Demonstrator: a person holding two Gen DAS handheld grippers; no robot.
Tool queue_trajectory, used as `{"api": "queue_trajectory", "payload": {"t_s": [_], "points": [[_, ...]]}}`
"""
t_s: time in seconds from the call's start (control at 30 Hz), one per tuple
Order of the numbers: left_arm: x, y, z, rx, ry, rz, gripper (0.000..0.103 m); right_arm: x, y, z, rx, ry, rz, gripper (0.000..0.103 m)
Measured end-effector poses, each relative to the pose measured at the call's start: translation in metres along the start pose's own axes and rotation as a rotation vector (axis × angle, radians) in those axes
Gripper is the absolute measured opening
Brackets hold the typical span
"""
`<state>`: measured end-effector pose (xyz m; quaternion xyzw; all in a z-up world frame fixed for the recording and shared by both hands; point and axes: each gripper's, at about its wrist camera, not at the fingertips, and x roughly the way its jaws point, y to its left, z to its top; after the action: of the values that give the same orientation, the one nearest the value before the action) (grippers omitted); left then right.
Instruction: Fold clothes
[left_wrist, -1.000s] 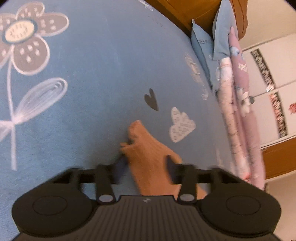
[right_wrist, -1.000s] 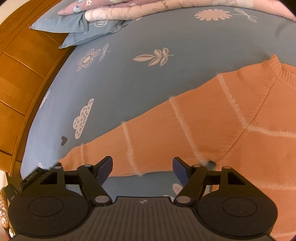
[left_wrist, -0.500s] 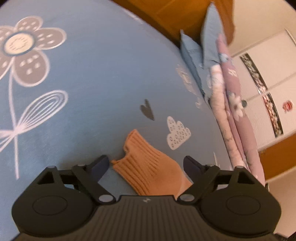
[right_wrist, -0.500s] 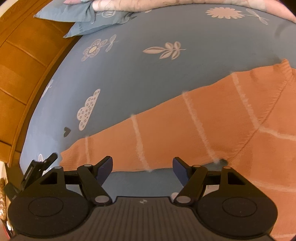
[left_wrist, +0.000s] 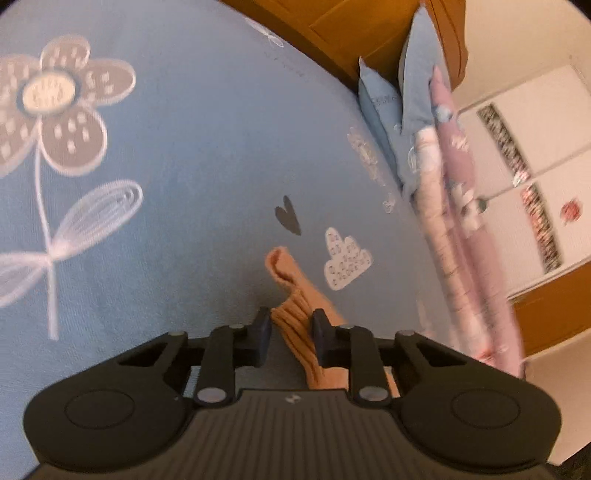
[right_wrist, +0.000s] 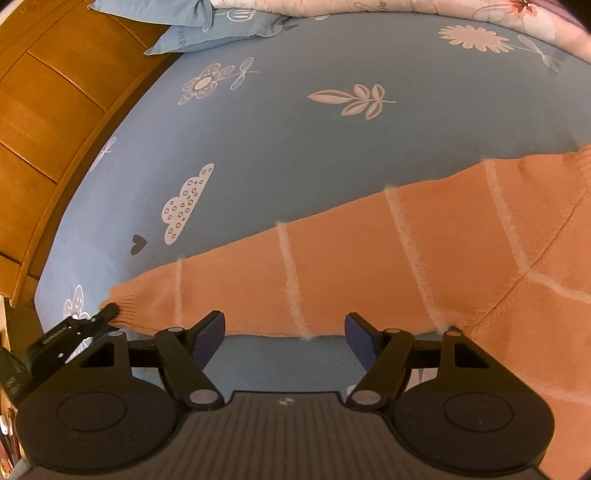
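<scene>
Since the earlier frame, left tool (left_wrist: 288, 325) jaws are closing onto the sleeve cuff (left_wrist: 291, 295) of the orange sweater (right_wrist: 369, 266), flat on the bed (right_wrist: 295, 147). Right tool (right_wrist: 284, 332) gapes, empty. No fold made yet.

Orange sweater (right_wrist: 369, 258) runs off the right edge (collar barely showing).

Blue bedsheet (right_wrist: 295, 155) – wooden headboard (right_wrist: 48, 122)
</scene>
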<state>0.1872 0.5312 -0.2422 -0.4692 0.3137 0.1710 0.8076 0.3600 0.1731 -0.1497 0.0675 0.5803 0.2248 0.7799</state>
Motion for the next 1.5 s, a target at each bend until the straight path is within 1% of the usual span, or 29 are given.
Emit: {"api": "queue_trajectory", "payload": {"t_s": [0.07,0.13,0.17,0.2,0.23,0.27,0.3,0.37,0.43,0.53,0.57,0.67,0.73,0.87,0.93,1.0,1.07,1.1,1.17,1.23,1.3,1.37,1.43,1.5], "points": [[0.0,-0.005,0.002,0.05,0.046,0.116,0.021,0.0,0.0,-0.001,0.005,0.002,0.004,0.076],[0.001,-0.002,0.003,0.112,0.066,0.215,0.02,0.001,0.0,-0.001,0.004,0.001,0.005,0.076],[0.002,-0.001,0.003,0.148,0.071,0.263,0.012,0.001,0.0,-0.002,0.004,0.0,0.006,0.076],[0.002,-0.001,0.005,0.177,0.07,0.288,0.013,0.0,0.0,-0.003,0.004,-0.002,0.008,0.076],[0.0,-0.004,0.006,0.202,0.06,0.297,0.013,0.0,-0.001,-0.003,0.003,-0.001,0.011,0.076],[-0.002,-0.009,0.008,0.234,0.054,0.286,0.013,0.0,-0.001,-0.004,0.002,-0.001,0.012,0.076],[-0.003,-0.015,0.009,0.265,0.051,0.256,0.013,0.0,-0.002,-0.005,-0.001,0.0,0.013,0.076],[-0.001,-0.031,0.009,0.328,0.055,0.187,0.017,0.001,-0.004,-0.008,0.001,0.005,0.012,0.076],[0.008,-0.052,0.005,0.406,0.077,0.105,0.017,0.004,-0.005,-0.01,0.012,0.016,0.012,0.076],[0.029,-0.066,-0.003,0.445,0.156,0.031,0.018,0.007,-0.005,-0.013,0.021,0.025,0.02,0.076],[0.036,-0.067,-0.006,0.453,0.18,0.023,0.018,0.006,-0.003,-0.013,0.017,0.023,0.024,0.076],[0.042,-0.056,-0.008,0.447,0.195,0.071,0.018,0.005,-0.001,-0.012,-0.007,0.018,0.029,0.076],[0.038,-0.041,-0.002,0.4,0.199,0.064,0.019,0.004,-0.001,-0.011,-0.028,0.011,0.019,0.076],[0.025,-0.019,0.01,0.356,0.198,0.12,0.007,0.001,-0.012,-0.01,-0.025,0.002,-0.009,0.076],[0.023,-0.013,0.015,0.346,0.205,0.138,0.005,-0.001,-0.021,-0.011,0.006,-0.006,-0.018,0.076],[0.023,-0.017,0.018,0.35,0.216,0.159,0.005,-0.003,-0.031,-0.012,0.033,-0.012,-0.028,0.076],[0.024,-0.033,0.017,0.393,0.214,0.182,0.006,-0.005,-0.04,-0.014,0.053,-0.031,-0.056,0.076],[0.022,-0.042,0.015,0.416,0.206,0.174,0.018,-0.006,-0.045,-0.015,0.061,-0.041,-0.076,0.076],[0.023,-0.067,0.006,0.467,0.209,0.091,0.027,-0.009,-0.055,-0.018,0.071,-0.062,-0.127,0.076],[0.031,-0.096,-0.007,0.524,0.234,-0.003,0.027,-0.013,-0.064,-0.021,0.096,-0.069,-0.15,0.076],[0.044,-0.124,-0.024,0.576,0.269,-0.098,0.031,-0.015,-0.073,-0.025,0.145,-0.064,-0.141,0.076],[0.059,-0.147,-0.044,0.61,0.303,-0.173,0.035,-0.017,-0.077,-0.028,0.17,-0.063,-0.138,0.076],[0.077,-0.17,-0.065,0.648,0.345,-0.238,0.035,-0.018,-0.077,-0.032,0.178,-0.065,-0.142,0.076],[0.091,-0.186,-0.087,0.714,0.374,-0.276,0.035,-0.018,-0.078,-0.035,0.184,-0.064,-0.138,0.076]]}}
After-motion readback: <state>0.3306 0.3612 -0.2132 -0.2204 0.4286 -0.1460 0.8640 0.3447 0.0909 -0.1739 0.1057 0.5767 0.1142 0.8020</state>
